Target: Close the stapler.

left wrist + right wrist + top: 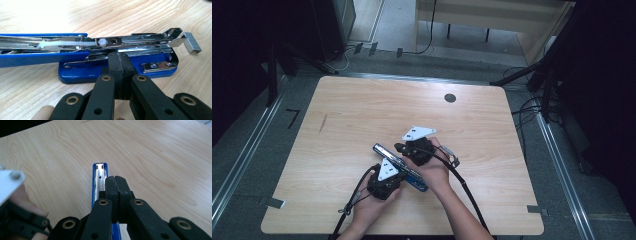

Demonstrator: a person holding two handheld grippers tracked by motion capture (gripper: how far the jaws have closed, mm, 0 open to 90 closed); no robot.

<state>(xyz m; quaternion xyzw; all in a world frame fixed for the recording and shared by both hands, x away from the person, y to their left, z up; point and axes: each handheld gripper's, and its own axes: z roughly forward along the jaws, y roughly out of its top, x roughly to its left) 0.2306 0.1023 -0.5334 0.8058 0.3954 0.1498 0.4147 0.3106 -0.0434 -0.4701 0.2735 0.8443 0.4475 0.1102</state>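
From the high view, I see the blue stapler (401, 167) lying on the bench, nearer the near edge than the far one and roughly midway between the side edges. It is swung open, its long arm stretched toward the far left corner. My left gripper (384, 181) sits over its near end and my right gripper (414, 150) is just beyond it on the far side, both hands close together. A dark round hole (450, 98) sits in the bench top near the far edge.

In the left gripper view, my fingers (120, 75) are pressed flat together with nothing between them, their tips right at the stapler's metal magazine (130, 42), just above the blue base (117, 71). Whether they touch the metal I cannot tell. A strip of staples (191, 43) hangs at the open front end of the magazine, half out, not seated in the channel.

In the right gripper view, my fingers (116, 195) are also fully closed and empty, hovering above the opened blue arm (100, 178), whose shiny inner rail runs away from me across the bare wood.

My judgement: the stapler is opened and the staples are brought to it, so the job is about midway. The strip is yet to be pushed home and the top folded shut.
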